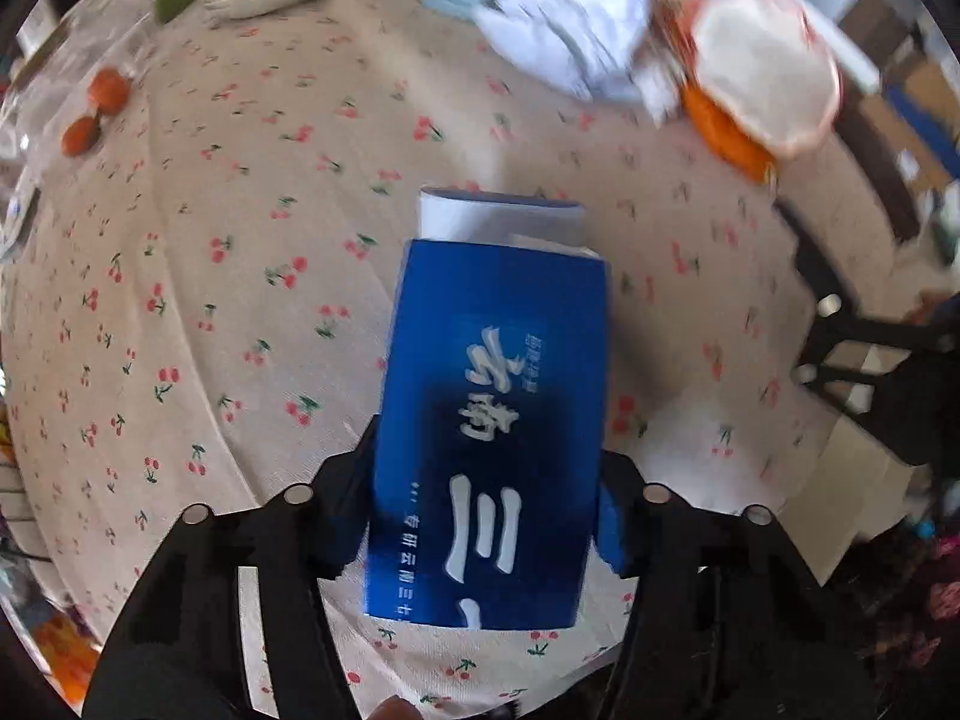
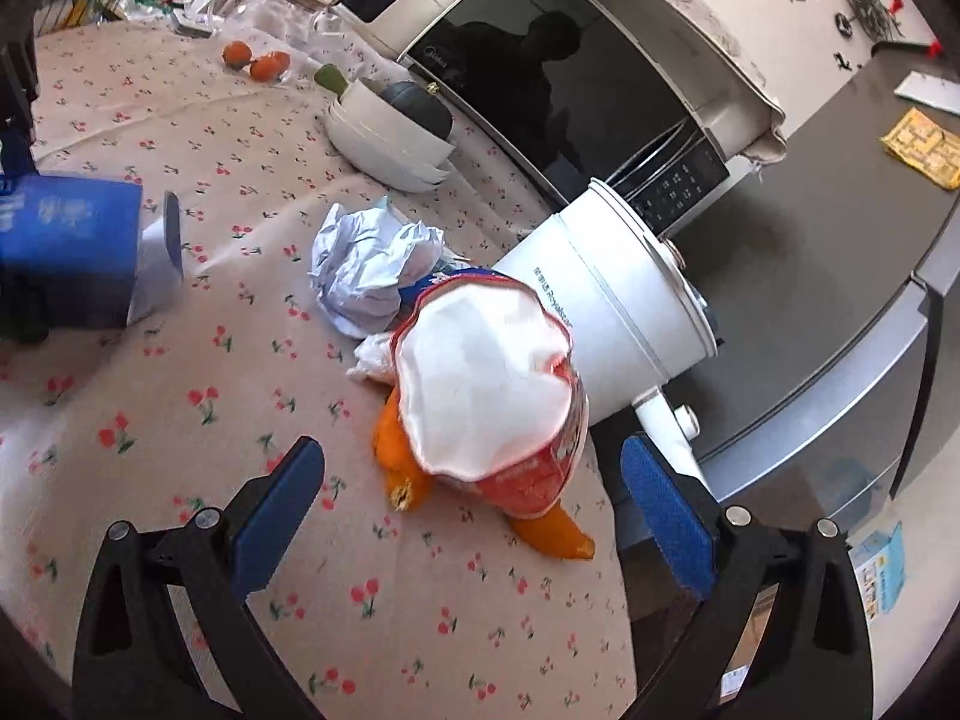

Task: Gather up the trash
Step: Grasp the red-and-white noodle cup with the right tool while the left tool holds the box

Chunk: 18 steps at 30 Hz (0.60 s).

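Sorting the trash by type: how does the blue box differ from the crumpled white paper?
The blue box keeps flat sides and printed white lettering; the crumpled white paper is a shapeless, plain wad. The box sits between the left tool's fingers; the paper lies untouched on the tablecloth. Both look discarded.

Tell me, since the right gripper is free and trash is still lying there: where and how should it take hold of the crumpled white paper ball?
Grip the crumpled paper ball across its bulging middle, coming from above on its open left side; the orange-and-white bag leans against its right. Its soft folds should compress between the right gripper's fingers, which stand wide open.
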Available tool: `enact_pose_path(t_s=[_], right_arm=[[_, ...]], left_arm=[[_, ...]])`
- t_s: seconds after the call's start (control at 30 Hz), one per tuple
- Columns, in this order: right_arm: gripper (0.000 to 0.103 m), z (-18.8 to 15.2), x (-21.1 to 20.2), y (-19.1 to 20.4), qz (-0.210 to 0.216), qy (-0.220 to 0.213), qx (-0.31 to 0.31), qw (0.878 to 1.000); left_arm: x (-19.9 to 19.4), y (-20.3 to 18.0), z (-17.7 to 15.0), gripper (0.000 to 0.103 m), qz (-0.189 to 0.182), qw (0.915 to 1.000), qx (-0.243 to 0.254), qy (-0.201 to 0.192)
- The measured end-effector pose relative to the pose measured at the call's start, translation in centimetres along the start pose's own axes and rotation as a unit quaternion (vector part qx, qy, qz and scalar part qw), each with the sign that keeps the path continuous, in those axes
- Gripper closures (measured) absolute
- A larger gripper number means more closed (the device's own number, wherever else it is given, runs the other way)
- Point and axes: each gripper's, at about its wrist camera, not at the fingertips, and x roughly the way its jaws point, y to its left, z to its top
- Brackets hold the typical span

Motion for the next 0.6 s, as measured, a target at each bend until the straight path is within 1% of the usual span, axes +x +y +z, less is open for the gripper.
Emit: enact_pose_path(t_s=[0.07,0.1,0.2,0.33,0.43,0.5,0.57,0.6], right_arm=[[0.007,0.5,1.0,0.4,-0.022,0.009,-0.019,1.0],[0.007,0.8,1.5,0.5,-0.024,0.014,-0.023,0.999],[0.007,2.0,3.2,0.0,-0.014,0.035,0.0,0.999],[0.007,2.8,5.7,-0.9,-0.012,0.062,0.022,0.998],[0.007,2.4,7.7,-1.6,-0.007,0.084,0.045,0.995],[0.007,1.7,8.6,-1.9,0.005,0.088,0.061,0.994],[0.012,1.3,8.9,-2.5,0.023,0.08,0.087,0.993],[0.02,1.1,9.2,-3.0,0.034,0.083,0.105,0.99]], left_arm=[[-1.3,1.8,0.4,0.05,-0.005,0.999,-0.033,-0.03],[-1.8,2.6,0.6,0.05,-0.008,0.998,-0.048,-0.041],[-2.7,4.2,1.2,0.05,-0.02,0.9948,-0.079,-0.061],[-2.5,4.3,1.8,0.05,-0.036,0.9941,-0.081,-0.062],[-2.1,3.9,2.8,0.05,-0.042,0.9944,-0.078,-0.058],[-2.0,3.9,3.3,0.05,-0.044,0.9939,-0.083,-0.057],[-1.9,4.1,3.6,0.05,-0.043,0.993,-0.092,-0.059],[-2.4,4.1,3.0,0.05,-0.043,0.9926,-0.096,-0.061]])
